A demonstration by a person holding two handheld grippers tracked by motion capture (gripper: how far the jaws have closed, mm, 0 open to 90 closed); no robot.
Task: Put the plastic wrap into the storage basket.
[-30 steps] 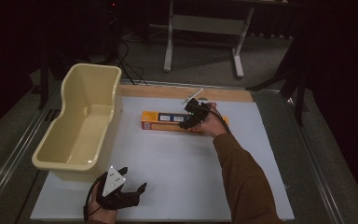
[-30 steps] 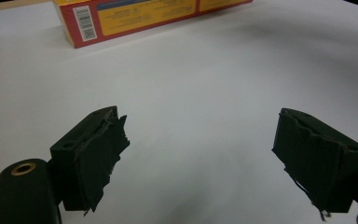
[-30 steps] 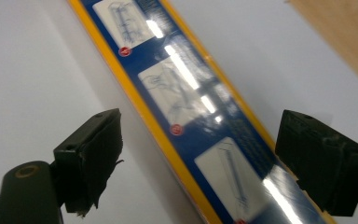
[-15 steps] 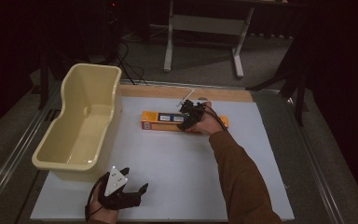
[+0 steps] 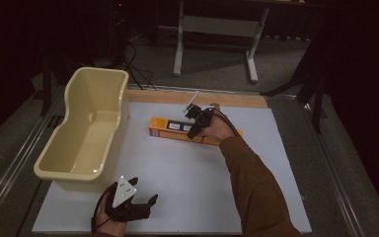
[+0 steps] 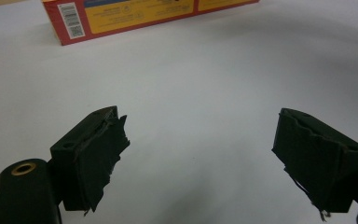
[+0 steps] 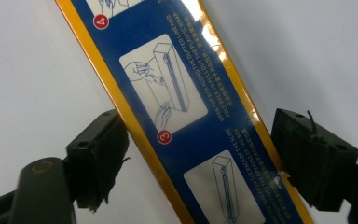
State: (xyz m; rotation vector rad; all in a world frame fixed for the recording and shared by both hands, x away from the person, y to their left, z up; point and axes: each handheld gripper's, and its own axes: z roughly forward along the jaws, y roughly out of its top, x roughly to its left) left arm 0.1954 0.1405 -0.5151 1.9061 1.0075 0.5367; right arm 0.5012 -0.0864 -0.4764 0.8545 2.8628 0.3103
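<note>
A long orange box with a blue printed face [image 5: 175, 129] lies flat near the back of the white table top [image 5: 187, 182]. My right gripper [image 5: 196, 122] is lowered over its middle. In the right gripper view the box [image 7: 186, 107] runs diagonally between the two black jaws of that gripper [image 7: 205, 158], which stand open on either side of it, close to its long edges. My left gripper [image 5: 128, 203] rests open near the table's front edge. The left gripper [image 6: 200, 158] holds nothing, and the box [image 6: 144, 14] lies far ahead of it.
A cream plastic tub [image 5: 86, 131] stands along the left side of the table, open upward and holding nothing. A wooden strip [image 5: 237, 99] borders the back edge. Beyond it are a dark floor, cables and a grey stand [image 5: 217, 29].
My right gripper has shifted slightly left along the box and settled lower around it. The left gripper has barely moved.
</note>
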